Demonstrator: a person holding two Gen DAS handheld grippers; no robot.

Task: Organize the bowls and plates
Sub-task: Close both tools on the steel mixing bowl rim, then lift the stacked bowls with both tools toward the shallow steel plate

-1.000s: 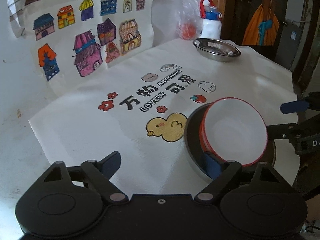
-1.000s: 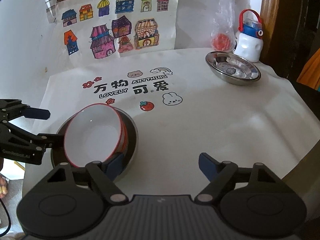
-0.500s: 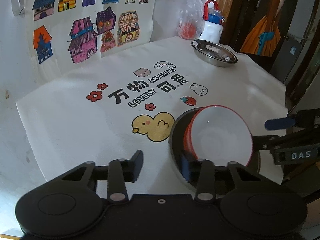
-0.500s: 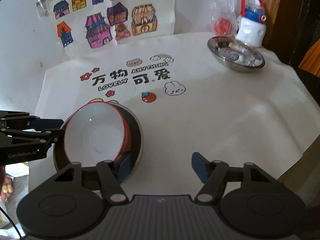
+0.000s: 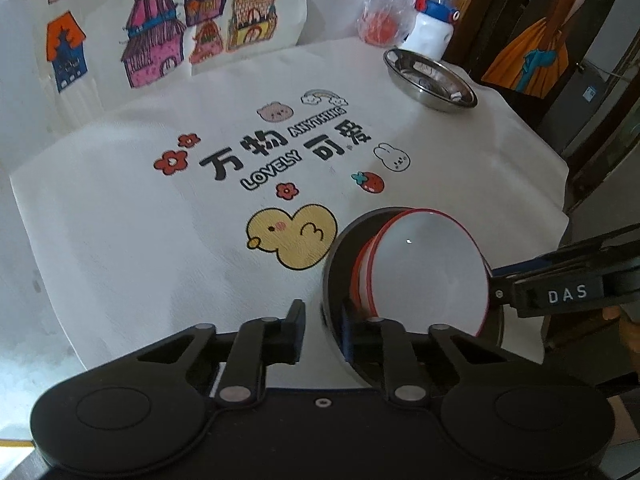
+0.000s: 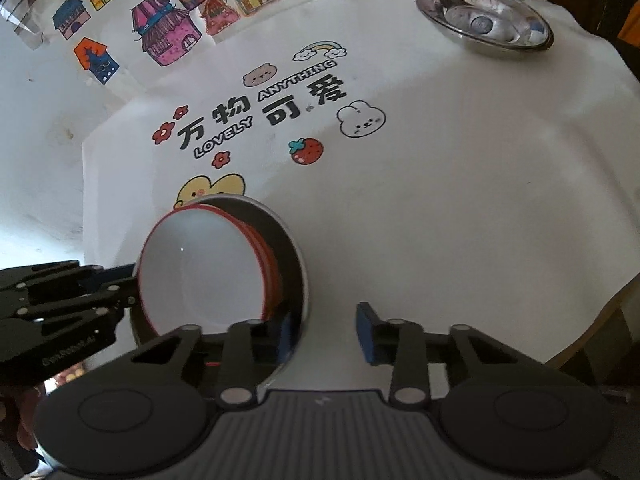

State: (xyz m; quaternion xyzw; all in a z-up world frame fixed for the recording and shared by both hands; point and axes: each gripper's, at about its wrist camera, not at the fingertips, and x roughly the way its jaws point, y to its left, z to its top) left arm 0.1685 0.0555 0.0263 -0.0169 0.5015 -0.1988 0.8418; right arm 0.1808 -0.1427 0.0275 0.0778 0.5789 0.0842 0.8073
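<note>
Both tools tilted steeper, jaws just closing astride the steel plate's (image 5: 334,256) rim, pad contact unclear.

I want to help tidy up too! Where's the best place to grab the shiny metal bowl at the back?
Probably by its rim. The metal bowl is wide and shallow, sitting upright on the cloth, so only the thin flared edge fits between two fingers. Come from above at the near side, which is open; a bottle and bag stand right behind it.
</note>
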